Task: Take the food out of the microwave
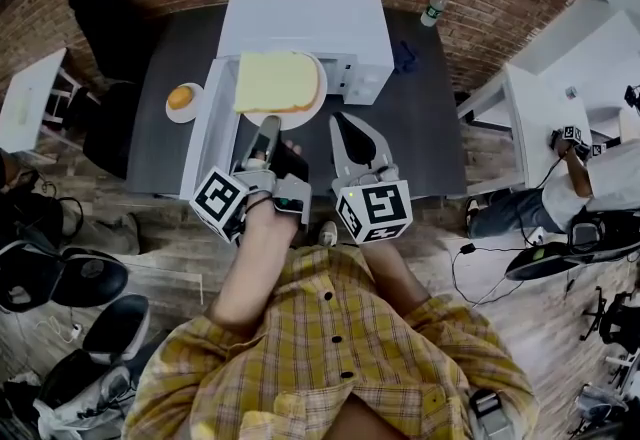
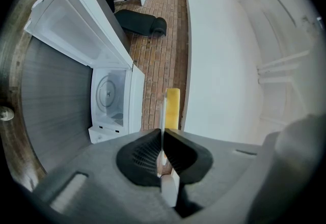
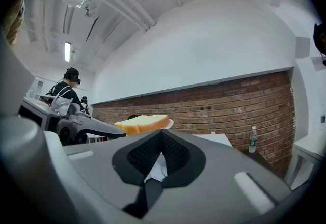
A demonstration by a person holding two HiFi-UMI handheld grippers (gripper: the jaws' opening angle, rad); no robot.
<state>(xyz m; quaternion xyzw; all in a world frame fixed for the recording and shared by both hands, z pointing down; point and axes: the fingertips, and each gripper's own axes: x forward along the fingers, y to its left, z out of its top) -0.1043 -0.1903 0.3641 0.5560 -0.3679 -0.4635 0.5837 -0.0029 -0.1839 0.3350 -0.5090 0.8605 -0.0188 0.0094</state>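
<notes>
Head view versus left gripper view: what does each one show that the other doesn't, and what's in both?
Only the head view: an orange item on a small dish beside the microwave, a bottle, and the right tool. Only the left gripper view: the microwave's cavity with its turntable. Both: the open door, and the left tool clamped on the plate carrying the toast.

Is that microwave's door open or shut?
Open: the microwave door stands swung wide, baring the turntable inside.
</notes>
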